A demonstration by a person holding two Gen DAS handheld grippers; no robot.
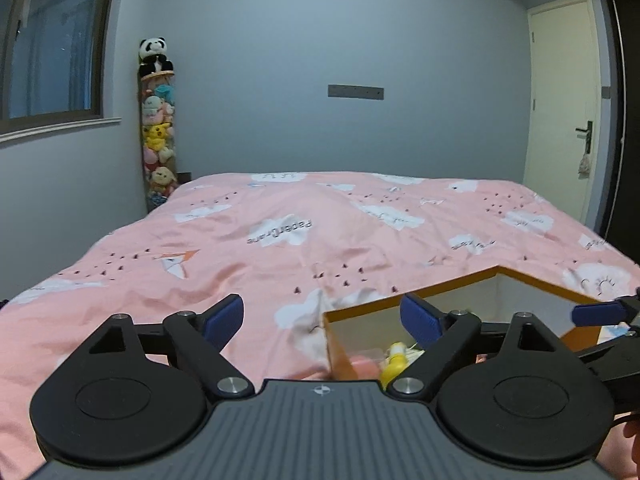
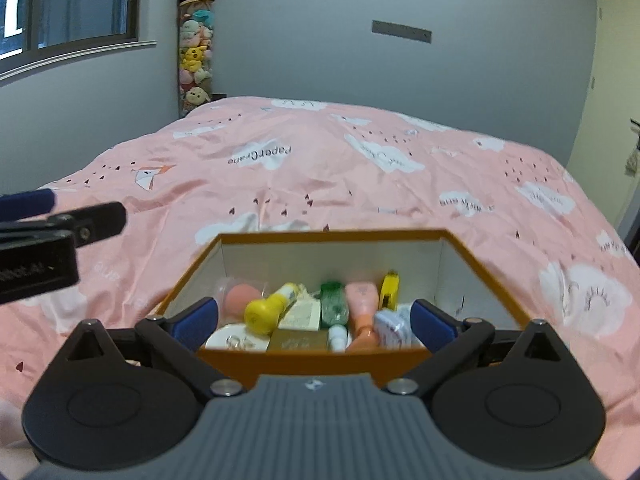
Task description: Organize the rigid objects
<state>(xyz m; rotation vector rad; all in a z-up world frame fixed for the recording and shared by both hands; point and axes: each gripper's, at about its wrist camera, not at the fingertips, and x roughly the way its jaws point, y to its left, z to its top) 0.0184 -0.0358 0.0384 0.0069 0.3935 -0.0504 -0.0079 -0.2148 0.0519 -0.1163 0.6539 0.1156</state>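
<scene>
1. My left tool (image 1: 322,322) has its blue tips spread wide apart, and nothing is between them. It hangs low in the left wrist view, over the pink bedspread (image 1: 280,240) and the near left corner of the orange box (image 1: 448,286).
2. My right tool (image 2: 314,318) is spread wide too and holds nothing. In the right wrist view it sits at the bottom middle, just above the near wall of the box.
3. The things I tidy are all inside the box, which rests on the bed at the lower middle of the right wrist view. No loose thing lies on the bedspread that I can see.
4. I think the putting-in part is done or nearly done. To do this step well, I should keep both tools wide, keep the tips clear of the box walls, and not bump the box, because a soft bed lets it tip.
5. If I reach in again, I should come from above and pick just one thing.
6. Counting in the box: one yellow bottle (image 2: 266,308), one green bottle (image 2: 332,300), one peach tube (image 2: 362,308), one pink round sponge (image 2: 240,298), one yellow tape measure (image 2: 390,288), one brown flat box (image 2: 298,340), one small white bottle (image 2: 338,336), one white round tin (image 2: 236,342), one blue-white packet (image 2: 394,326).
7. Some things are blurry, so more may hide underneath.
8. There is one box and two tools.
</scene>
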